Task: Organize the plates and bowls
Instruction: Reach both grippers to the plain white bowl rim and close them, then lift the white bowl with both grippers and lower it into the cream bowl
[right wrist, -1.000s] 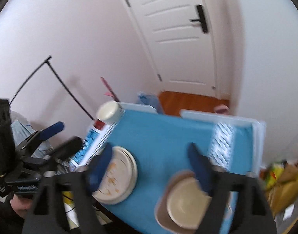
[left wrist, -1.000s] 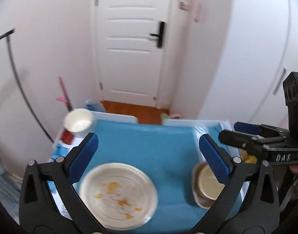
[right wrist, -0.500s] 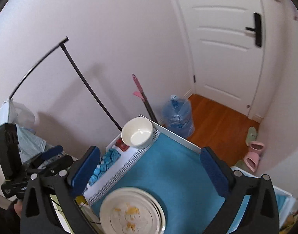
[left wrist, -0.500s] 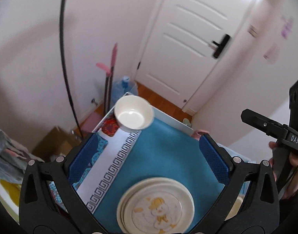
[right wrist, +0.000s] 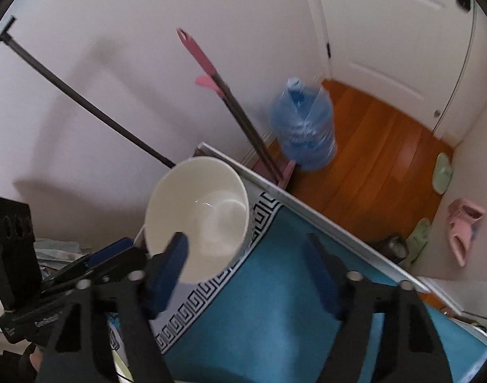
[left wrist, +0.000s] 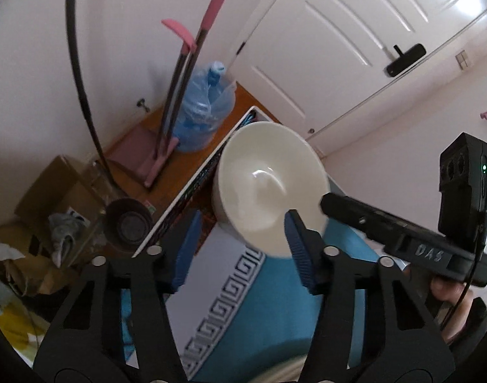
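Observation:
A white bowl (left wrist: 269,185) (right wrist: 198,217) stands upright on the far left corner of the blue-clothed table (left wrist: 275,303) (right wrist: 275,303). My left gripper (left wrist: 242,250) is closing. Its right pad lies over the bowl's near rim and its left pad stands clear of the outer wall, so the rim is between the jaws without being pressed. My right gripper (right wrist: 245,271) is closing too. Its left pad overlaps the bowl's near rim and its right pad hangs over bare cloth. A sliver of plate rim (left wrist: 285,367) shows at the bottom edge.
Beyond the table corner stand a blue water bottle (left wrist: 205,108) (right wrist: 304,131) and pink-handled mops (left wrist: 192,51) (right wrist: 205,63) on the wooden floor by a white door (left wrist: 339,32). A cardboard box (left wrist: 52,185) and dark pot (left wrist: 128,223) sit left. Slippers (right wrist: 463,223) lie right.
Both grippers have dropped and swung toward the corner bowl, which now fills the middle of each view. Their jaws have narrowed. The plates have slid almost out of sight.

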`<state>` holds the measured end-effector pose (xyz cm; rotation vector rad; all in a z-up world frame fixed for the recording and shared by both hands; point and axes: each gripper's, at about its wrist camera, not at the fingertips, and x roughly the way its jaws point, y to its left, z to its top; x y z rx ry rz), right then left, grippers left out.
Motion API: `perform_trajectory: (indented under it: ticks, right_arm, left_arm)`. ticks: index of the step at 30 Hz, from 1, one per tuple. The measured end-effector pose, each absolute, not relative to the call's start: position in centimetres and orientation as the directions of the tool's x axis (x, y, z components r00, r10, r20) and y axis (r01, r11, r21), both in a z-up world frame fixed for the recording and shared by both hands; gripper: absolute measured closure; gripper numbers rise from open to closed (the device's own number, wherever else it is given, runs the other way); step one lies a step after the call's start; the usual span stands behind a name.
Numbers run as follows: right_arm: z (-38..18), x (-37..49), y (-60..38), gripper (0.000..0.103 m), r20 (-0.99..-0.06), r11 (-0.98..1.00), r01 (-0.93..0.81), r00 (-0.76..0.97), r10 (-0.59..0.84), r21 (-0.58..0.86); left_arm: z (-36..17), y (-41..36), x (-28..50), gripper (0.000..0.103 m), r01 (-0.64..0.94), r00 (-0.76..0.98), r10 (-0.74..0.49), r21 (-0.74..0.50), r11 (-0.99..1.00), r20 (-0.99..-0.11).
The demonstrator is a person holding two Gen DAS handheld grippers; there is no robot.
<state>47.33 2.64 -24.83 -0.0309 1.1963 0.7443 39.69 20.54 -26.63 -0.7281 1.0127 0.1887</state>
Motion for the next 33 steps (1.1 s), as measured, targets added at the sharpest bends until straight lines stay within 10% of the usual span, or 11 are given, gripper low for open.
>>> perform_trajectory:
  ticks: [11,33]
  right_arm:
    - [-27.4,48.4,3.8,0.085,-0.852,0.752,-0.54,0.116,0.511,0.378]
    - [-17.0,39.8,-3.3,0.086,-0.775,0.802,-0.552,0.395,0.493,0.229]
  left_arm:
    - [-29.5,21.4,42.1,0.082,-0.462,0.502,-0.165,-0.424,0.779,-0.849]
    - [-17.5,12.6,37.6,0.083,-0.275,0.585,-0.116,-0.331,0.903,-0.803]
